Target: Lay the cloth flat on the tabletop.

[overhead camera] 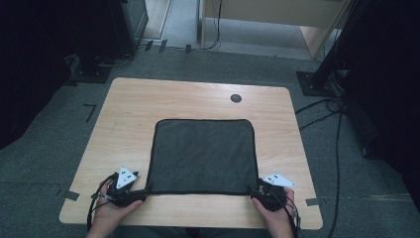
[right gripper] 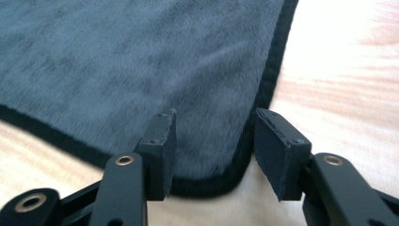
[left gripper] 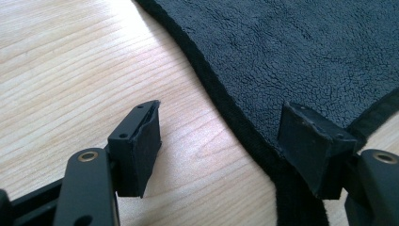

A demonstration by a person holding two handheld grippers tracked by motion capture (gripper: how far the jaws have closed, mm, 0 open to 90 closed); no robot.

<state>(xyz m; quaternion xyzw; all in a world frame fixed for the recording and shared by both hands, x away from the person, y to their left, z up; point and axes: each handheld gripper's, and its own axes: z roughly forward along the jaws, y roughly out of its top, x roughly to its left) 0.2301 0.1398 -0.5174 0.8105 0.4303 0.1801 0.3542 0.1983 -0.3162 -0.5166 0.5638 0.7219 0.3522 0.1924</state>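
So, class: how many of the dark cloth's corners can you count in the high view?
4. On the cloth: far left, far right, near left by the left gripper, near right by the right gripper.

Table [overhead camera: 129, 106] was bare wood around the cloth [overhead camera: 203, 156]; only a small dark disc [overhead camera: 236, 98] sat near the far edge, well apart from it.

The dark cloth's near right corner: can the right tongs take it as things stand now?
Probably yes: the right tongs stand open right at the corner of the dark cloth, with bare table beside it and nothing between.
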